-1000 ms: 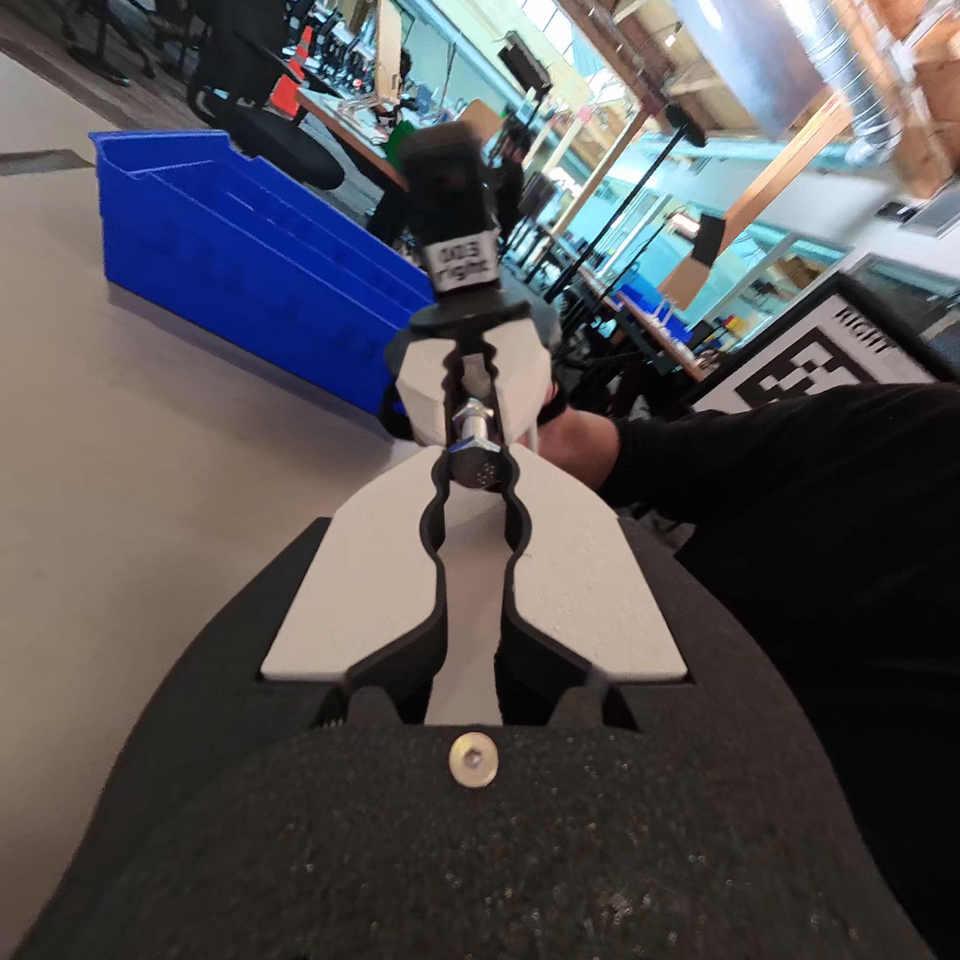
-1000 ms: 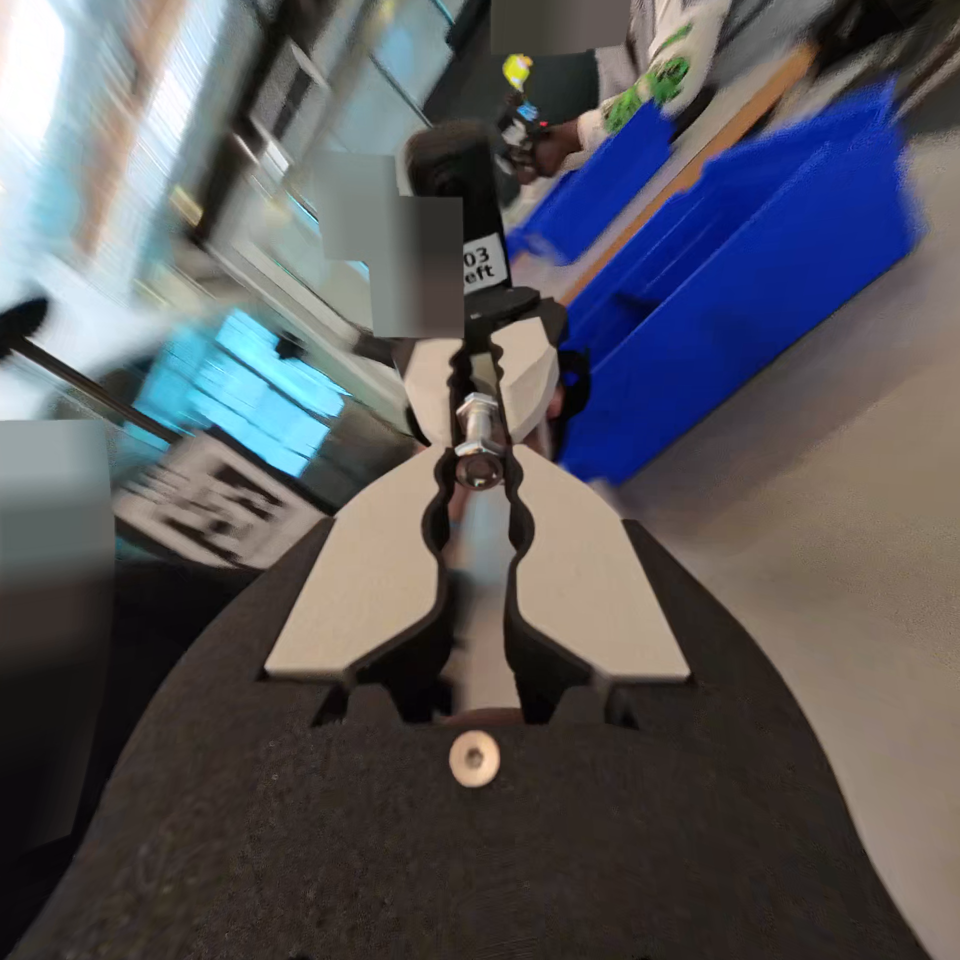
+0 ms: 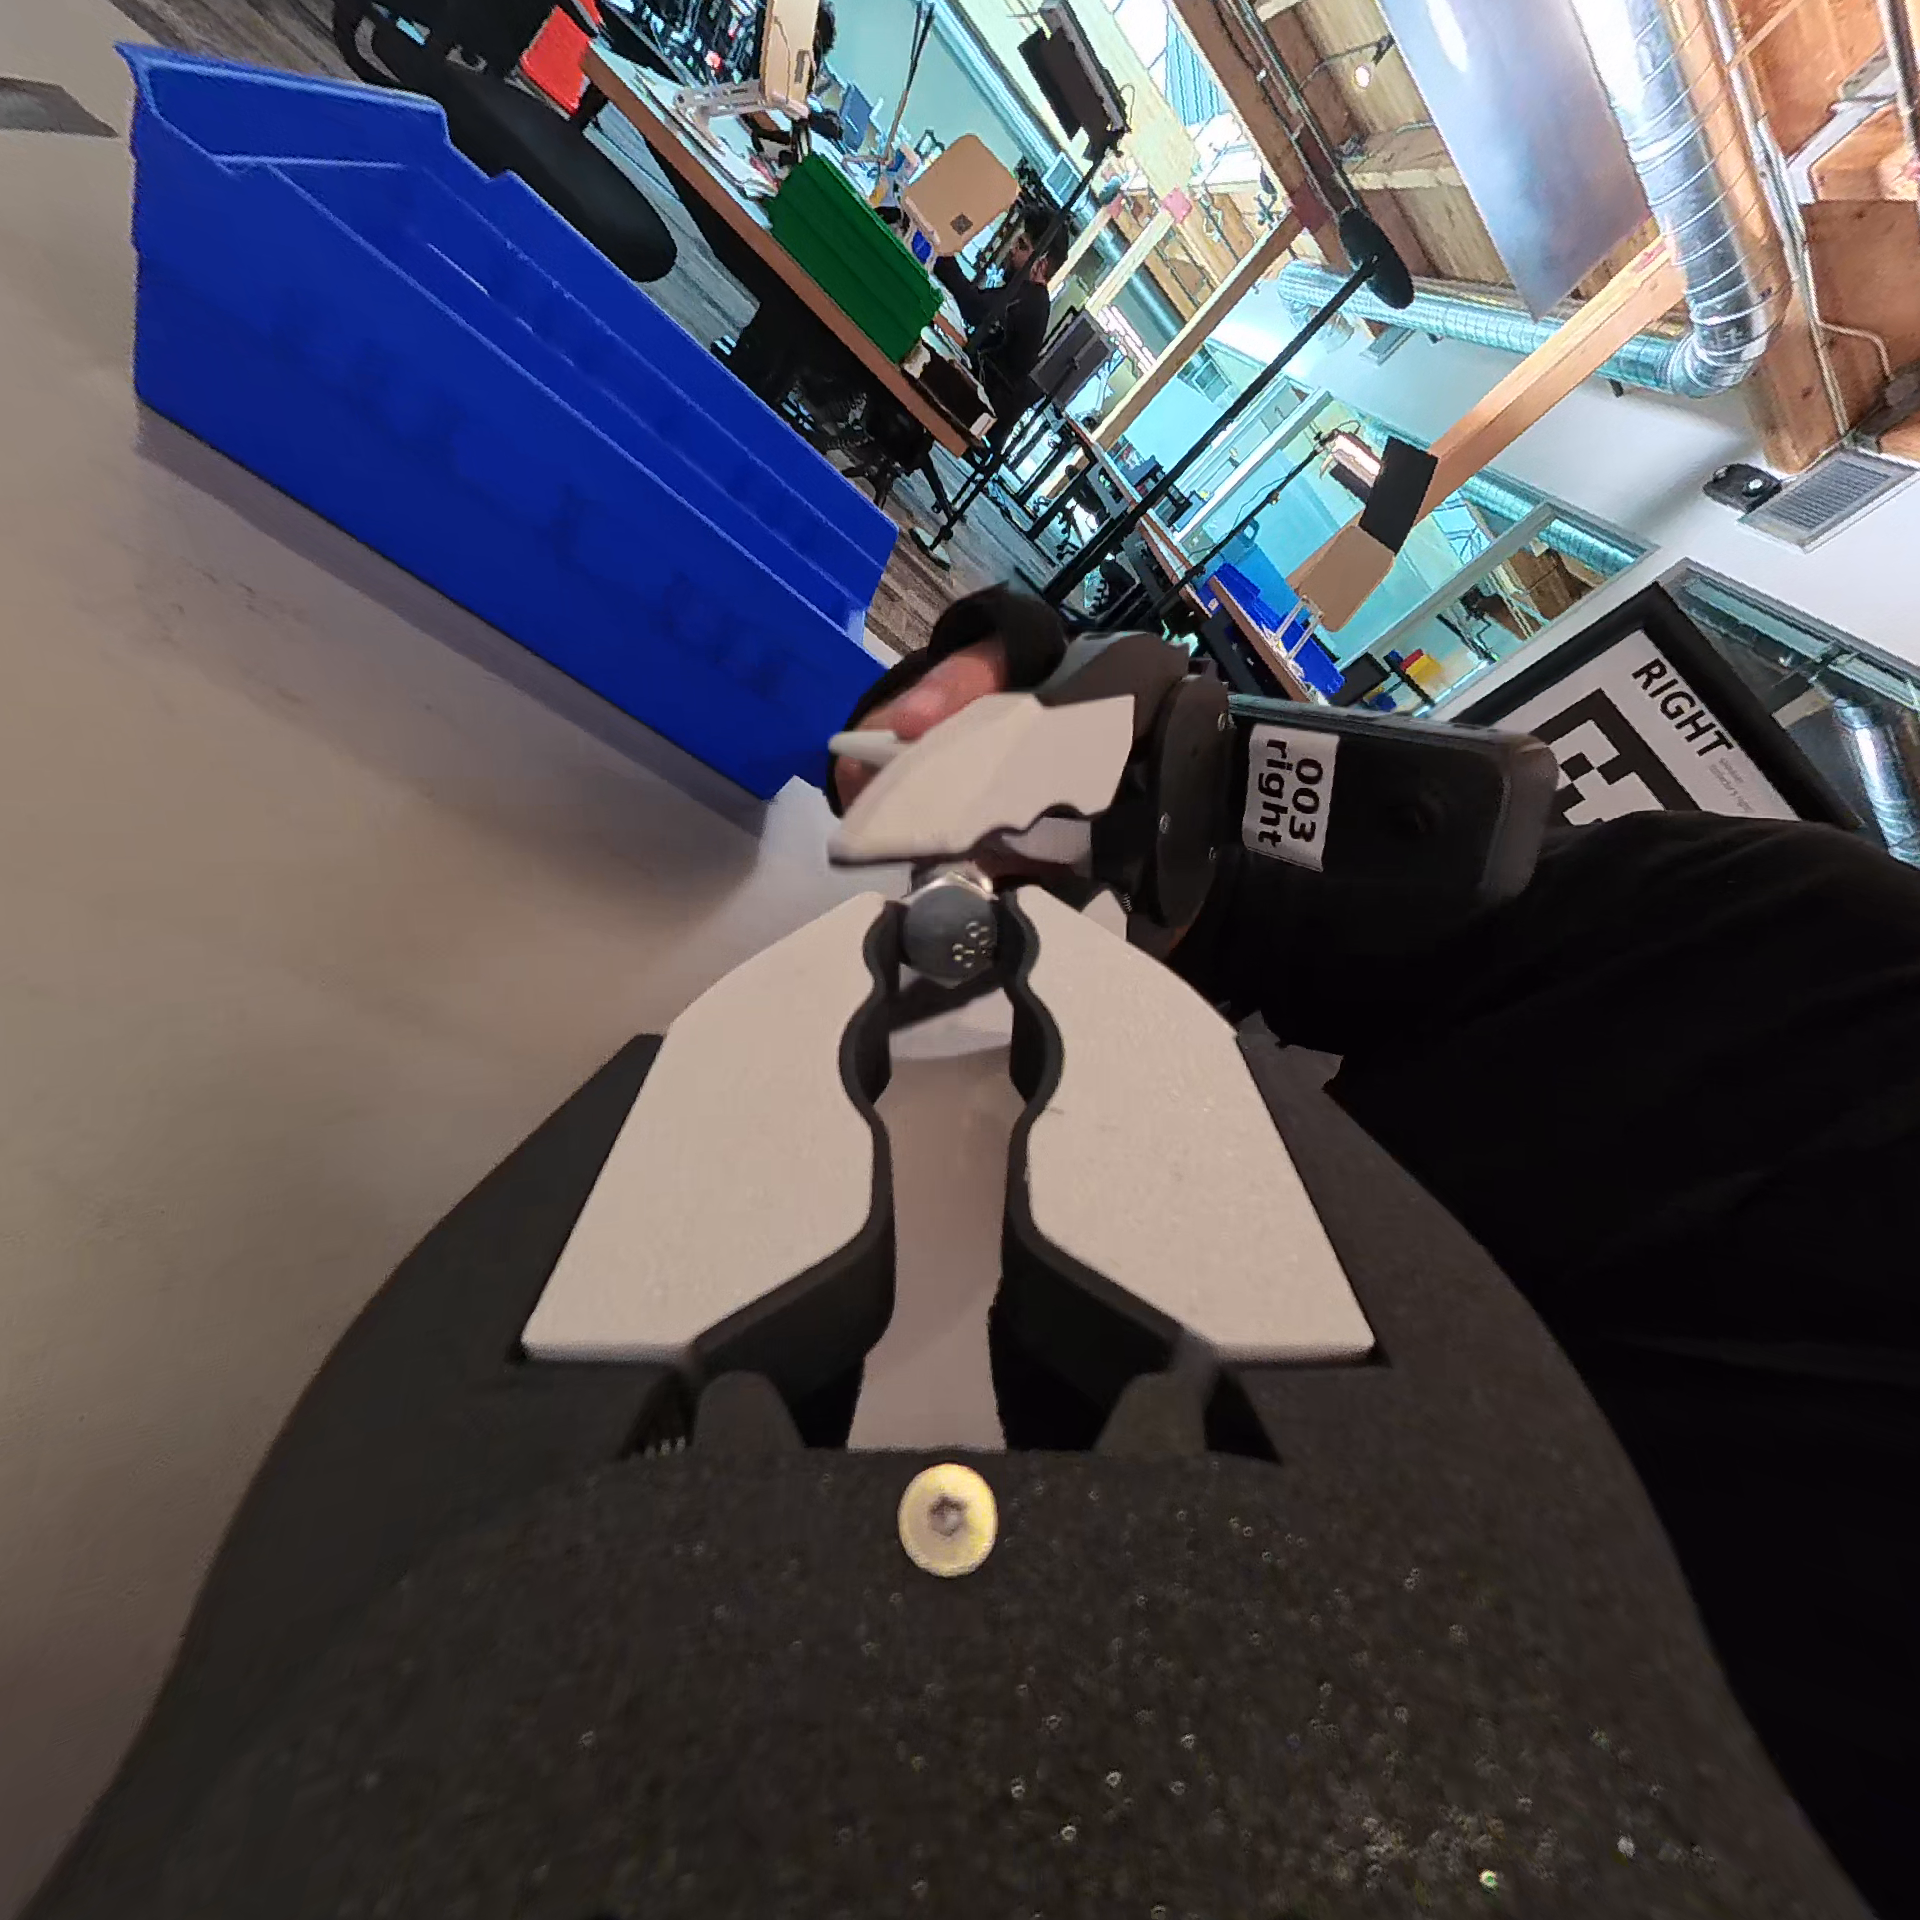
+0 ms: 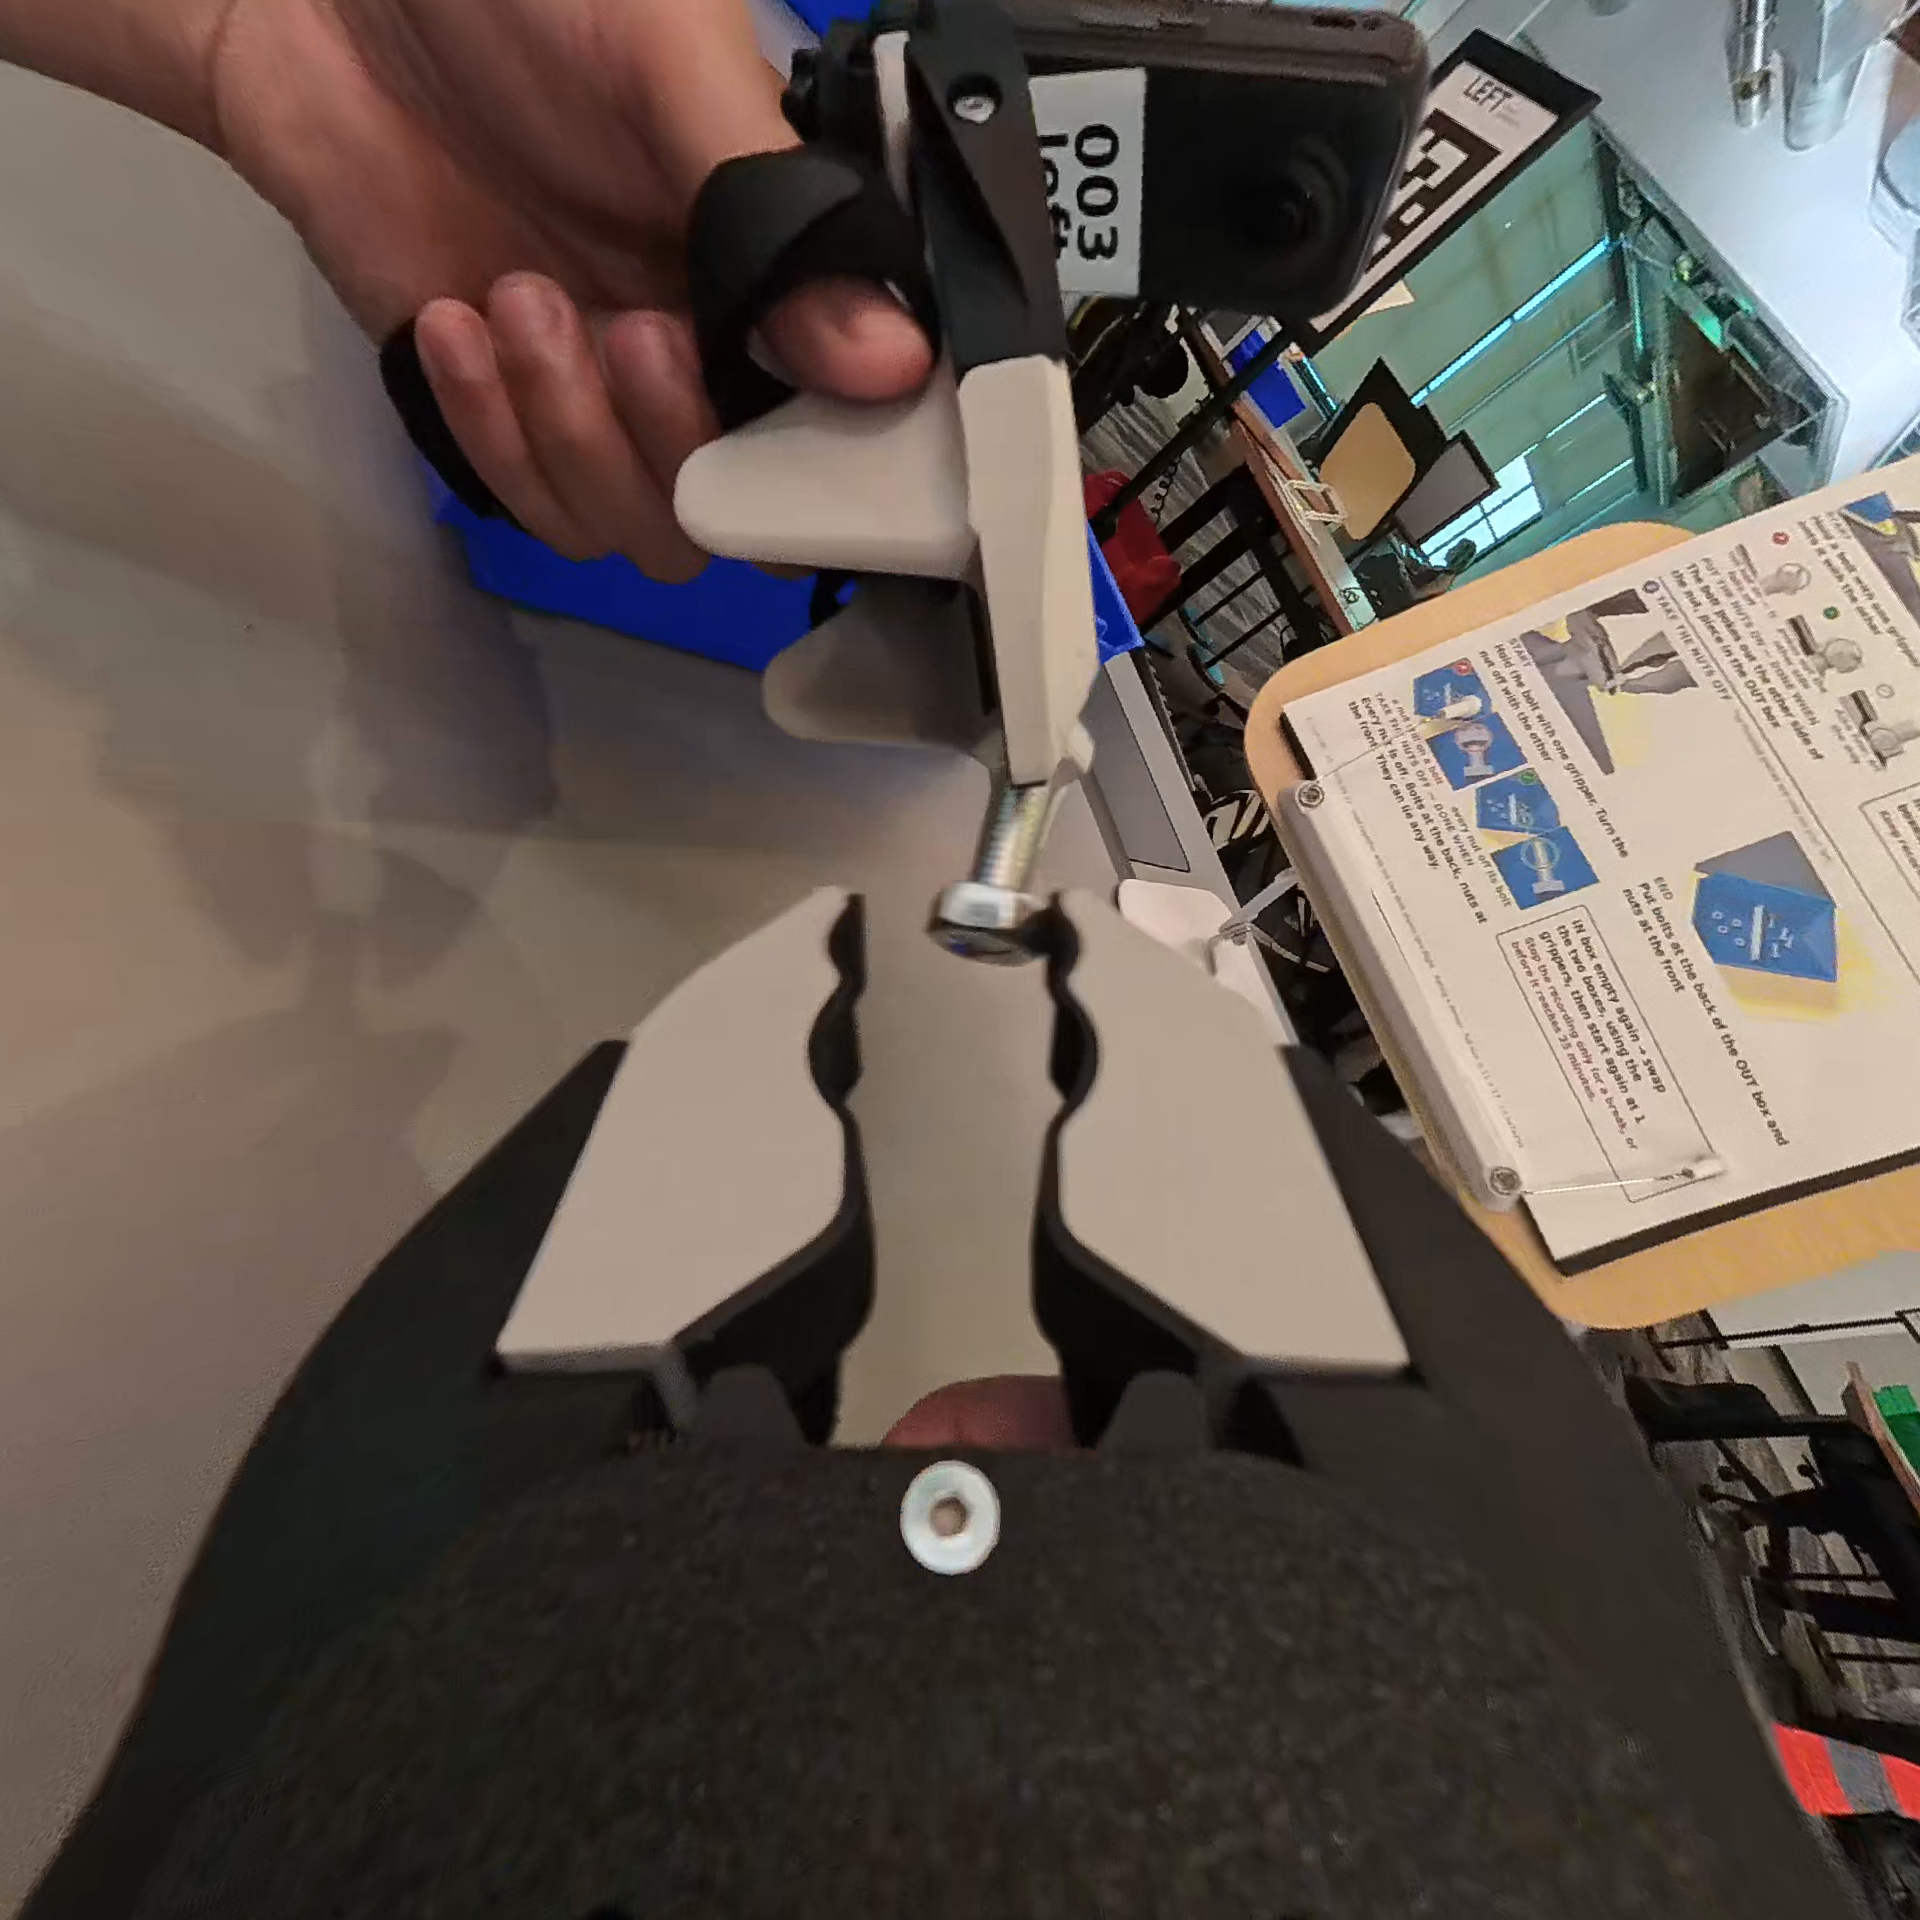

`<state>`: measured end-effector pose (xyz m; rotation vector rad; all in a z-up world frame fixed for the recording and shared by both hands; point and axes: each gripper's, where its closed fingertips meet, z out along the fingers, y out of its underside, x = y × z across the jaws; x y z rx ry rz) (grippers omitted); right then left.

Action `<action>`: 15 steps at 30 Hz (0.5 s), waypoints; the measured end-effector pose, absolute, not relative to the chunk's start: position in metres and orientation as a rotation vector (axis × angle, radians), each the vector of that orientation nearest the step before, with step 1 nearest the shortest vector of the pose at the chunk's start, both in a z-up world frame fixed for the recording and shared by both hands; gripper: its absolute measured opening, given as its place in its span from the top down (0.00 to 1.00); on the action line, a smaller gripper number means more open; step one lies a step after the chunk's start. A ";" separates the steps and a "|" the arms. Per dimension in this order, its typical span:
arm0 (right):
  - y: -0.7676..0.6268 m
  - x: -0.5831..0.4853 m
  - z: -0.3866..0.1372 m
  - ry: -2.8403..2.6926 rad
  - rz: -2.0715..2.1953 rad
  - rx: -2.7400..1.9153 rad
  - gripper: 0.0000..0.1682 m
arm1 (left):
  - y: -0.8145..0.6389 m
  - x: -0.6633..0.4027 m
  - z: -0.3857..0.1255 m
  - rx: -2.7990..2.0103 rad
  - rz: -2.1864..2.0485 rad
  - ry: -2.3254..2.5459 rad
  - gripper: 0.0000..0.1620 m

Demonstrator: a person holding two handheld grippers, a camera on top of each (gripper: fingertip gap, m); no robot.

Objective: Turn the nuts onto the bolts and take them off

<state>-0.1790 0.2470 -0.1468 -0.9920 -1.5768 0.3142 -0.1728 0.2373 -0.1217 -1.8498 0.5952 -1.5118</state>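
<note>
My left gripper (image 3: 948,925) is shut on the hex head of a steel bolt (image 3: 948,943), held above the table. In the right wrist view the left gripper (image 4: 1039,769) comes down from the top, and the bolt's threaded shaft (image 4: 1013,831) points toward my right gripper (image 4: 951,920). A steel nut (image 4: 982,927) sits on the shaft's end, between the right gripper's parted jaws and against its right fingertip (image 4: 1091,935). The right gripper is open. In the left wrist view the right gripper (image 3: 914,821) lies sideways just beyond the bolt.
A blue bin (image 3: 468,416) stands on the pale table (image 3: 260,935) at the far left, and shows behind the hand in the right wrist view (image 4: 623,603). A wooden board with an instruction sheet (image 4: 1610,883) stands to the right. A black sleeve (image 3: 1558,1143) fills the right side. Less than 4 cm separates the two grippers' tips.
My right gripper has opened off the nut and rolled about a quarter turn around the bolt. My left gripper still holds the bolt head.
</note>
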 end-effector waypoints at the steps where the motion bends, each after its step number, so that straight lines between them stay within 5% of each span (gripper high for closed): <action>1: 0.246 -0.179 -0.146 -1.578 0.323 -0.994 0.88 | 0.237 -0.172 -0.122 -1.851 -1.510 0.599 0.89; 5: 0.239 -0.180 -0.144 -1.581 0.594 -1.139 0.88 | 0.234 -0.172 -0.117 -1.829 -1.508 0.621 0.89; 15: 0.214 -0.190 -0.126 -1.099 2.099 -1.677 0.89 | 0.234 -0.182 -0.109 -1.800 -1.449 0.627 0.89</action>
